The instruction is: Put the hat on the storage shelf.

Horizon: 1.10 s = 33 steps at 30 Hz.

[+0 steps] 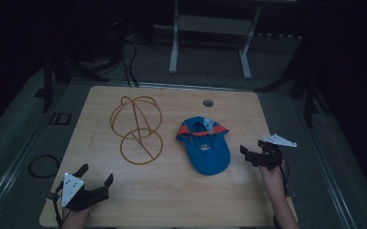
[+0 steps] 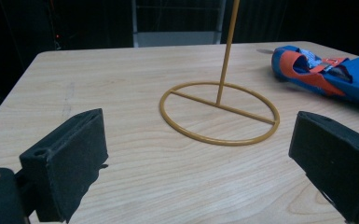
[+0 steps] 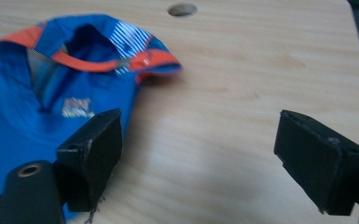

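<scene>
A blue cap (image 1: pixel 204 145) with orange trim lies upside down on the wooden table (image 1: pixel 171 195), right of centre. Left of it stands a yellow wire stand (image 1: pixel 136 129), a round base ring with a wire dome on an upright rod. My left gripper (image 1: pixel 95 174) is open near the front left corner, well short of the stand. In the left gripper view its jaws stand wide apart, facing the base ring (image 2: pixel 219 114), with the cap (image 2: pixel 326 74) at the far right. My right gripper (image 1: pixel 248 155) is open just right of the cap's brim. In the right gripper view the cap (image 3: pixel 51 93) lies beside the left jaw.
A round cable hole (image 1: pixel 208 102) sits in the table near the back edge, also in the right gripper view as the hole (image 3: pixel 182 9). A black cable loop (image 1: pixel 44 165) lies on the floor at left. A metal frame (image 1: pixel 209 43) stands behind the table.
</scene>
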{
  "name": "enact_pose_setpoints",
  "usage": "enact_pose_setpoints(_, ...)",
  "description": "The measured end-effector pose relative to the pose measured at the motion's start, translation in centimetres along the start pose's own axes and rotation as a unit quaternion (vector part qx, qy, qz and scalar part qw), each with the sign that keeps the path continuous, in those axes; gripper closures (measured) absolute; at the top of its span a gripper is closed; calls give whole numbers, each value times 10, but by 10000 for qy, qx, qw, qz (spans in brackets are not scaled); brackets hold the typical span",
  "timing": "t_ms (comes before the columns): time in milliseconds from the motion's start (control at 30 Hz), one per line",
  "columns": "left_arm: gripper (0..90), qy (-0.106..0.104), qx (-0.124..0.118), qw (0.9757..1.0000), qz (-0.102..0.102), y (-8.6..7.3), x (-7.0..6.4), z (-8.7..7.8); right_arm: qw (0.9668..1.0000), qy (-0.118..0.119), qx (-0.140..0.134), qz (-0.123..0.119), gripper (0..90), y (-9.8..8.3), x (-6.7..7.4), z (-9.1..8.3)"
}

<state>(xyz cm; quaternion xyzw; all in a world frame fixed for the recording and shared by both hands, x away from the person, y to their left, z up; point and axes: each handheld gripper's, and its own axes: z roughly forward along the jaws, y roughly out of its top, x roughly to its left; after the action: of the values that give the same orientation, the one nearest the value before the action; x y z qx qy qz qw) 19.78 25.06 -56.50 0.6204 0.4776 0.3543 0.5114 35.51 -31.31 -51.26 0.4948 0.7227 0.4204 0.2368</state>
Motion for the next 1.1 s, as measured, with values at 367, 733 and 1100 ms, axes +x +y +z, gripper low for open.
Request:
enact_pose_setpoints(367,57,-123,332,9989,-318,3,0,0,9997,222,116,-84,137,40,18,27)
enact_pose_setpoints(733,56,-181,403,9987,-237,6,-2,-1,9926,835,485,-738,194,65,50,67)
enact_pose_setpoints(1100,24,-341,338,9986,-200,7,-5,-2,9911,807,522,-922,249,88,52,103)
